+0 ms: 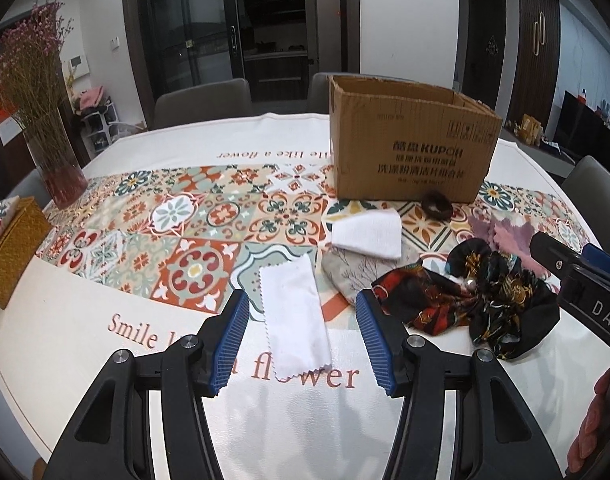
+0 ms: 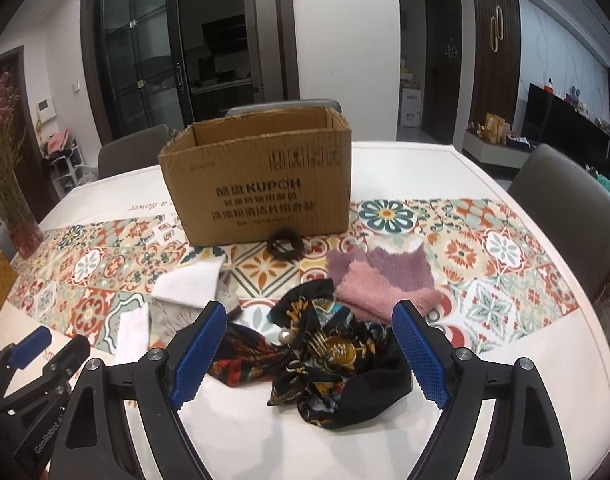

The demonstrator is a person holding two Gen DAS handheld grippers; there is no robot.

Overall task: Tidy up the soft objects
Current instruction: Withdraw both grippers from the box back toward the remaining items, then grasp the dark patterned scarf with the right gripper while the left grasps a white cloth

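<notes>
An open cardboard box [image 1: 413,152] [image 2: 261,188] stands on the patterned tablecloth. In front of it lie a brown hair scrunchie [image 1: 436,206] [image 2: 285,245], a folded white cloth [image 1: 369,232] [image 2: 189,284], a beige printed cloth [image 1: 353,270], pink and mauve cloths [image 2: 381,280] and a black patterned scarf bundle [image 1: 489,296] [image 2: 329,360]. A white strip of cloth [image 1: 295,312] lies between my left gripper's jaws. My left gripper [image 1: 303,344] is open just above it. My right gripper [image 2: 311,354] is open over the scarf bundle.
A glass vase of dried flowers [image 1: 49,132] and a woven yellow tissue box [image 1: 13,252] stand at the table's left. Grey chairs [image 2: 565,216] surround the round table. The table edge [image 2: 601,320] curves close on the right.
</notes>
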